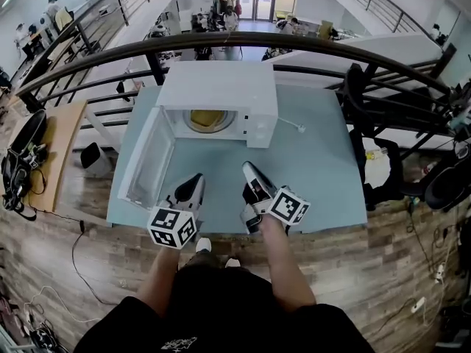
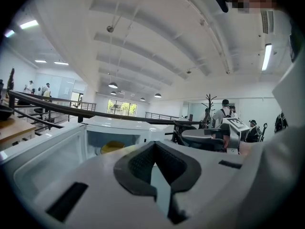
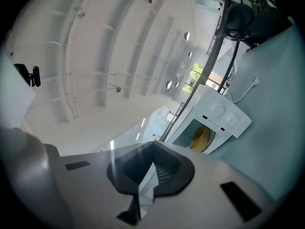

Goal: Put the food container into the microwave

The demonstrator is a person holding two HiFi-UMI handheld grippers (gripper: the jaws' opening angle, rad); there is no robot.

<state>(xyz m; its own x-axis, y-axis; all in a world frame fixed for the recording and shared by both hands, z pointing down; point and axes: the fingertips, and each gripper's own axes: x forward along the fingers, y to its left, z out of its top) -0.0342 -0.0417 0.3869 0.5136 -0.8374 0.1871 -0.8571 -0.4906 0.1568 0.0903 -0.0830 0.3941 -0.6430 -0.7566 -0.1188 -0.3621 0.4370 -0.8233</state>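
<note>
So the food container (image 1: 207, 118), a yellow one, is sat inside the microwave (image 1: 221, 85), roughly in the middle of the cavity as far as can be told. It can be spotted through the opening in all three views, so the main bit of the task looks done.

The microwave door (image 1: 147, 164) is wide open, swung out to the left towards the near edge of the surface (image 1: 316, 168). Nothing about closing it is said in the task line, but if that's counted, it's the only thing left. The control knobs can be made out on the right of the front panel, and a white cord (image 1: 298, 129) is lying on the surface just beside the microwave's right side.

The left tool (image 1: 193, 184) is held near the front edge of the surface, close to the free end of the open door, well apart from the container. Its jaws are brought together with nothing gripped between them; only a thin sliver of the surface shows through. Same story for the right tool (image 1: 252, 176): jaws closed on nothing, angled up and pointed loosely at the microwave from a distance.

Nothing else is on the surface as far as can be seen, so no second item seems to be waiting.
</note>
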